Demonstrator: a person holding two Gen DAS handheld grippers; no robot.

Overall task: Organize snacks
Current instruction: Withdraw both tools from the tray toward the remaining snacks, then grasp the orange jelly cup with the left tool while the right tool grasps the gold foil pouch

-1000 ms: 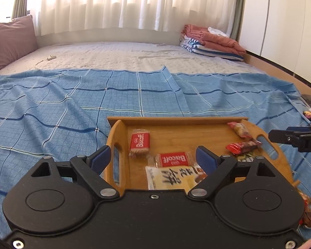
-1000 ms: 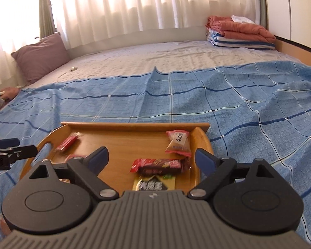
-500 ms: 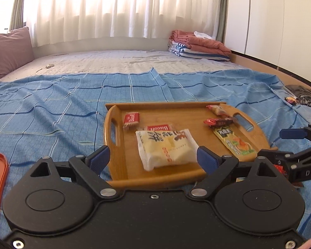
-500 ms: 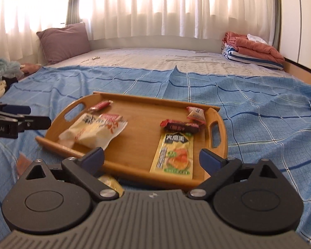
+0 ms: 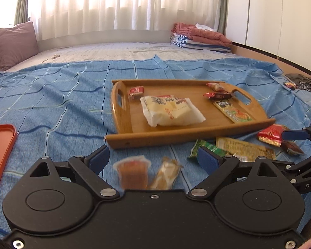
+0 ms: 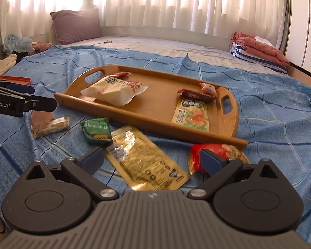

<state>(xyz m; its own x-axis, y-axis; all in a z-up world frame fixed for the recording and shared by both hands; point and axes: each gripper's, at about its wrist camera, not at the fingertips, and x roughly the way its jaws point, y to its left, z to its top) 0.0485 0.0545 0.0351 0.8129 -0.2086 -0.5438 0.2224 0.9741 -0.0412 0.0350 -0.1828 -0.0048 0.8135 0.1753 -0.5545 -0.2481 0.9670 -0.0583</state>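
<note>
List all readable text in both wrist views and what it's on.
"nRobot.AI", cut off at the frame edge: side of the left tool, right wrist view.
"DAS", cut off: body of the right tool, left wrist view.
Red biscuit packet on the wooden tray: white logo, blurred.
White bag, green-orange sachet, gold pouch, green packet: print too small or blurred to read.

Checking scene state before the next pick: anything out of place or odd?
Yes. Several snacks lie loose on the blue bedspread in front of the wooden tray rather than on it: a gold pouch, green packet, red packet, jelly cup and a small bar. Both grippers are open and empty.
</note>
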